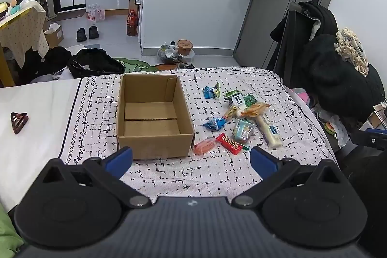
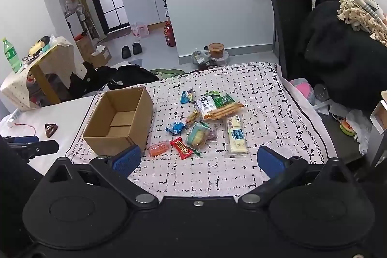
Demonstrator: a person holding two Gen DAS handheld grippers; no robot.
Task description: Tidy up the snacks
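Note:
An open, empty cardboard box stands on the patterned cloth; it also shows in the right wrist view. Several wrapped snacks lie to its right: a pink pack, a red bar, blue candies, a long white pack. In the right wrist view they are the pink pack, red bar and white pack. My left gripper is open and empty in front of the box. My right gripper is open and empty in front of the snacks.
A brown hair clip lies on the white sheet at the left. A chair piled with black clothes stands right of the bed. Bags, shoes and a small draped table are on the floor beyond.

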